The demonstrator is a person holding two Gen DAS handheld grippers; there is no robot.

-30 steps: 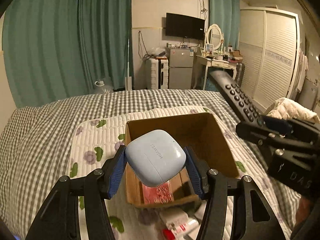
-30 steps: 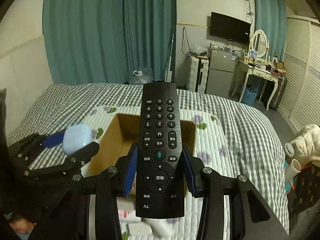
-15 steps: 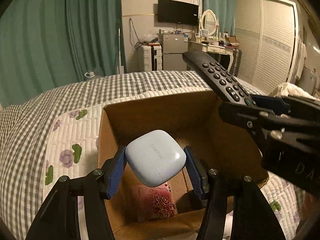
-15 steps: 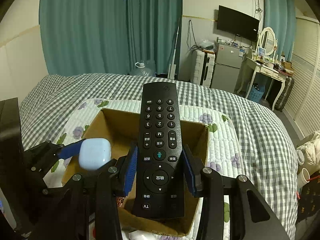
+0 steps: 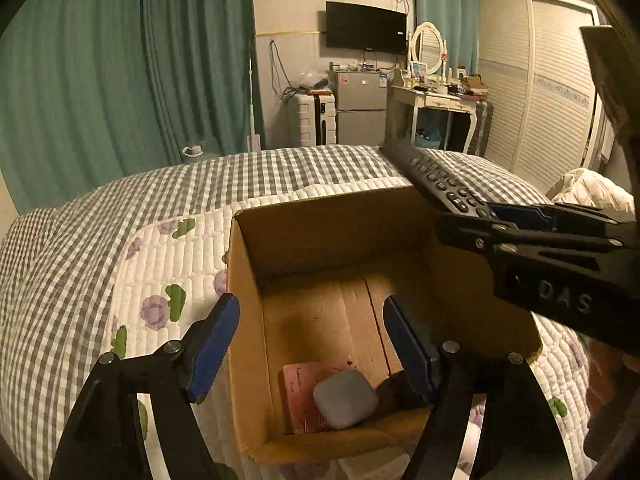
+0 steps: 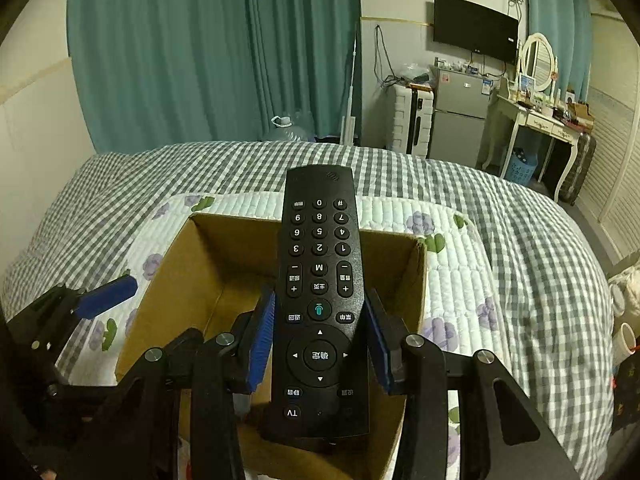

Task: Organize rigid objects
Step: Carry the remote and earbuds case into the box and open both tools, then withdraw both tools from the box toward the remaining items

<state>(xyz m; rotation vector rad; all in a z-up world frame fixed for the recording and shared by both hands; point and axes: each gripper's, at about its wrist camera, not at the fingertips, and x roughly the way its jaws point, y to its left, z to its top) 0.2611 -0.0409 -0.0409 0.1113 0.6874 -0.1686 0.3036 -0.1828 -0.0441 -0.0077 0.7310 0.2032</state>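
My left fingers (image 5: 310,344) hang released; my right fingers (image 6: 320,336) clench the remote (image 6: 320,300), which could snag the box (image 6: 200,256) wall.

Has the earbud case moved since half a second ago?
Yes. The earbud case has dropped out of the left gripper, now open, and lies on the box floor, partly on the pink card.

A home bedroom: checked bed (image 5: 80,240), teal curtains (image 6: 208,52), wall television (image 5: 366,28), vanity mirror (image 6: 538,62).
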